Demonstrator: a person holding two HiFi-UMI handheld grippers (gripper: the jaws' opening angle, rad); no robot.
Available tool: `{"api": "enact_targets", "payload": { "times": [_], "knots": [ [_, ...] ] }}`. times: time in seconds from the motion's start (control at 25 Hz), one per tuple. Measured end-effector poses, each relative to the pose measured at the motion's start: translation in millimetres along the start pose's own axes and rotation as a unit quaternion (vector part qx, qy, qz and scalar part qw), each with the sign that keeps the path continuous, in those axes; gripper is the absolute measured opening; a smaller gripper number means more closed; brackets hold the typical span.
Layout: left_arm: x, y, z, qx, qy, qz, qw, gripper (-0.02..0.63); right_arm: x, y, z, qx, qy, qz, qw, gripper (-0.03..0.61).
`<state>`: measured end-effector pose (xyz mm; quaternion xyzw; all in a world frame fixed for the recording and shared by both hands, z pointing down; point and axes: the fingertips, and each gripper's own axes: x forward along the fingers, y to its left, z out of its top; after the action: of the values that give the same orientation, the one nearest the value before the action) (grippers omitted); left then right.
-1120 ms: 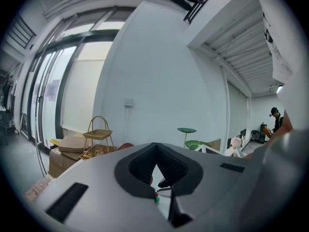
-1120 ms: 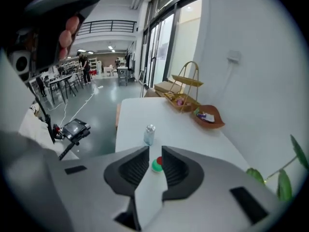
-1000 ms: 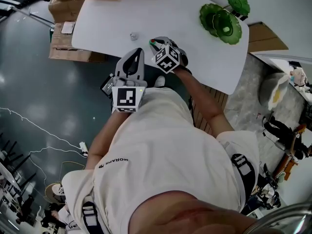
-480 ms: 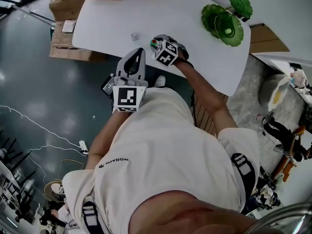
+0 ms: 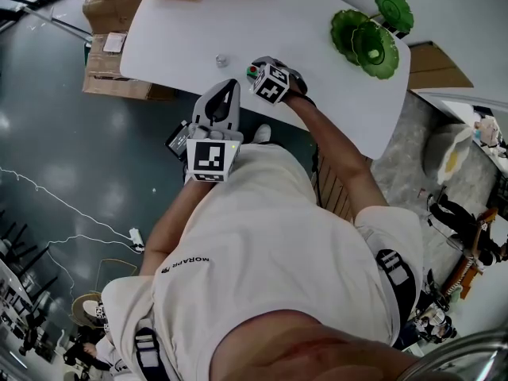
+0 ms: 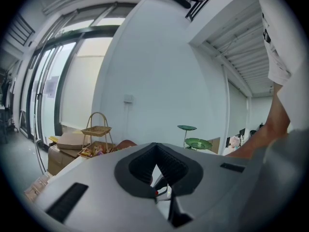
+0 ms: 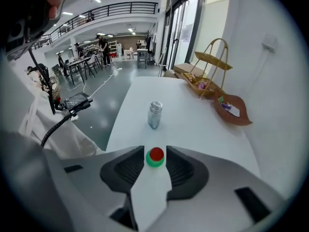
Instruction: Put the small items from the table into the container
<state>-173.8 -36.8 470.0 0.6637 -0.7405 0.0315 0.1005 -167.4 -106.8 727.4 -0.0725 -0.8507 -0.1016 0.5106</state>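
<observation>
The right gripper is opening its jaws around a small green-and-red item on the tabletop. A metal shaker stands at 12 o'clock from it. The left gripper is closed narrow and empty.

Light: bright, even daylight; windows blow out to white.
Glare: pale sheen on the dark floor; white bench almost shadowless.
Distortion: fisheye bending, black vignette ringing both gripper views.
Focus: left gripper body near the lens soft.
</observation>
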Motion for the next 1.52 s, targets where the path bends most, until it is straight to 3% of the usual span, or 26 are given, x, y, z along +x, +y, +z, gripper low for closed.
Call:
{"api": "enact_targets", "payload": {
  "times": [0.48,0.72,1.08,1.52],
  "knots": [
    [4,-5,-1,0.003,0.003,-0.008,1.0,0.003,-4,-8,-3,0.04,-0.023,-0.008,0.999,0.091],
    [11,-13,2,0.005,0.0,-0.02,0.9998,0.003,-34,-18,-3,0.066,-0.056,-0.044,0.995,0.091],
    [31,-46,6,0.019,-0.001,-0.069,0.9974,0.003,-93,-39,-17,0.142,-0.105,-0.101,0.979,0.091],
    [51,-89,11,0.031,-0.006,-0.131,0.9909,0.003,-173,-82,-58,0.218,-0.143,-0.196,0.945,0.091]
  ]
}}
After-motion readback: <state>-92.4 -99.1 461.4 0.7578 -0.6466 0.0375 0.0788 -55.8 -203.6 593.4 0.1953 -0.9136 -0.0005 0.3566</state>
